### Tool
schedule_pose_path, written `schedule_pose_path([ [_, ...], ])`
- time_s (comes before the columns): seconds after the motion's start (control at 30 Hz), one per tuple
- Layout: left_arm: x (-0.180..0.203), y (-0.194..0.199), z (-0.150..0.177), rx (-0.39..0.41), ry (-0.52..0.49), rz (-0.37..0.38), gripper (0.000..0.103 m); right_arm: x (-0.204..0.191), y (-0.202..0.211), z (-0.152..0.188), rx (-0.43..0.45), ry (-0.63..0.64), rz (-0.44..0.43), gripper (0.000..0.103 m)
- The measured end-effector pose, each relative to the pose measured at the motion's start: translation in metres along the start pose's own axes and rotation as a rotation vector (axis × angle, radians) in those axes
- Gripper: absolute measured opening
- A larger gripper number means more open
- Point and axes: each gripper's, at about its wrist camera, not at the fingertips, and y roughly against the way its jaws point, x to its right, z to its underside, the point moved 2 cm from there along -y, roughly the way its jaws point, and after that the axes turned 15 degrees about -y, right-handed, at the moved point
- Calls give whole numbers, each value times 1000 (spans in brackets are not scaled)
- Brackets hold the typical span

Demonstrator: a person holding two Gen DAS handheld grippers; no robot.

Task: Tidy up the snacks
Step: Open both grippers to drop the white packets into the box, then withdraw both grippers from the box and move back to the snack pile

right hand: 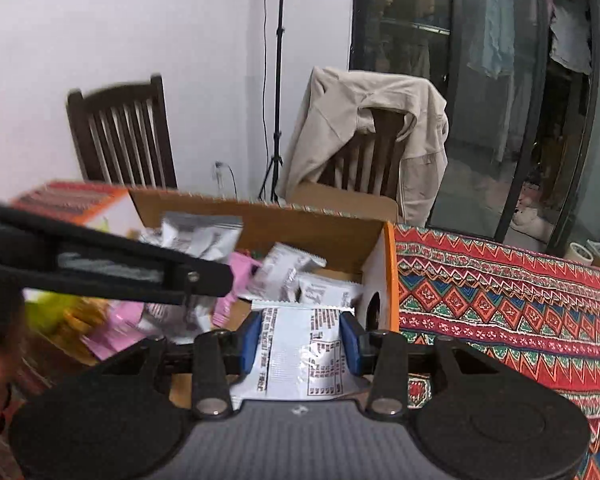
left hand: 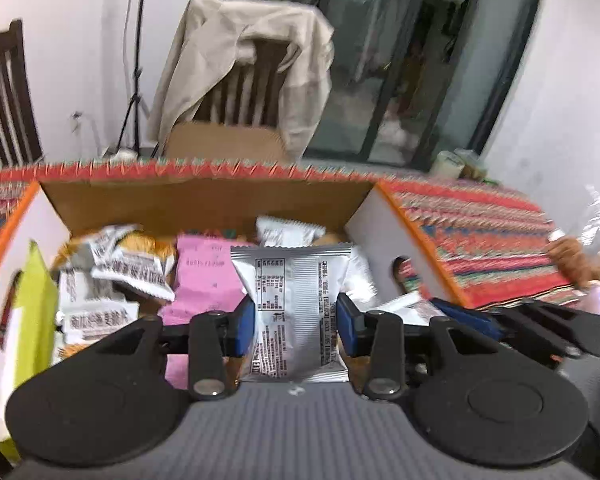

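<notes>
1. Left gripper (left hand: 296, 320), at the cardboard box's near edge, is clamped on a silver packet (left hand: 294, 308) held upright above the contents; the packet's lower end is hidden behind the gripper body.
2. Right gripper (right hand: 300, 340), by the box's right wall, pinches a white packet (right hand: 300, 352), its base likewise cut off.
3. Patterned tablecloth (right hand: 500, 312) carries the cardboard box (left hand: 204, 196); its far edge blurs.
4. Loose snack packets (left hand: 132, 268) fill the box, their print unreadable, some masked in the right view by the other gripper's arm.
5. Pink packet (left hand: 204, 276) lies mid-box, partly covered.
</notes>
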Motion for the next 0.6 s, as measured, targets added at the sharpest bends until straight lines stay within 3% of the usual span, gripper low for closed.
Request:
schedule_pose_path([
  [0.1, -2, -18, 7, -56, 53, 43, 53, 4, -6, 3, 11, 10, 27, 43],
  [0.13, -5, -19, 7, -56, 76, 59, 56, 6, -5, 3, 17, 4, 30, 50],
  [0.23, -10, -3, 5, -27, 65, 96, 65, 13, 10, 3, 34, -14, 10, 52],
  [0.43, -18, 81, 2, 110, -2, 63, 75, 22, 68, -8, 129, -36, -33, 62],
  [0.6, -4, 163, 28, 208, -83, 2, 78, 19, 134, -7, 201, -13, -70, 66],
])
